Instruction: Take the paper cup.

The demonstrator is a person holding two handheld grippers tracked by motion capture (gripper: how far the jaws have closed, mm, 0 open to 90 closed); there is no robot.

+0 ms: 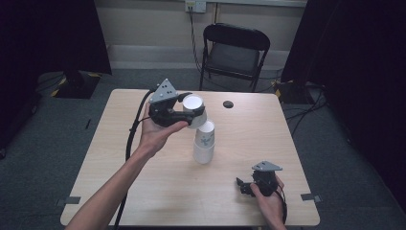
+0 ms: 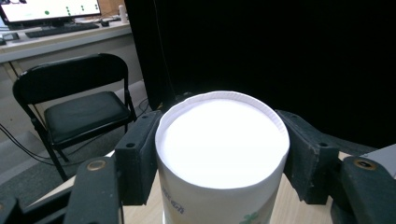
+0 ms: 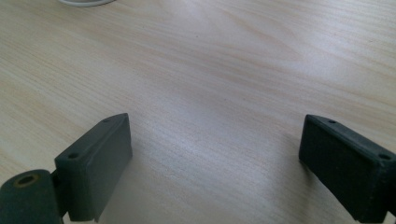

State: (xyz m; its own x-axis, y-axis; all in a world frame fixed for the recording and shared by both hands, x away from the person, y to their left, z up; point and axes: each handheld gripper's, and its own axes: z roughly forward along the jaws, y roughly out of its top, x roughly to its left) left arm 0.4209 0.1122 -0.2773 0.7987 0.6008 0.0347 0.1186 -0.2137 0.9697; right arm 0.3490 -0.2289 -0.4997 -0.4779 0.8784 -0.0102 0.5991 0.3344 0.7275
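The table (image 1: pixel 143 182) is seen to be of pale wood or wood-look laminate, smooth, with fine grain and a soft sheen. The cup (image 2: pixel 222 144) is made of white paper, matt, with a rolled rim and faint green print; the stack (image 1: pixel 204 143) below it looks the same. The pads (image 2: pixel 137 154) are of black matt rubber or foam, slightly rough. The chair (image 1: pixel 234 48) has a black seat with a dull finish on a glossy dark metal frame.

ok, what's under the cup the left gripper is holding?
The white paper cup, gripped upside down by the left gripper, sits just above the cup stack on the table. Its own inside is hidden.
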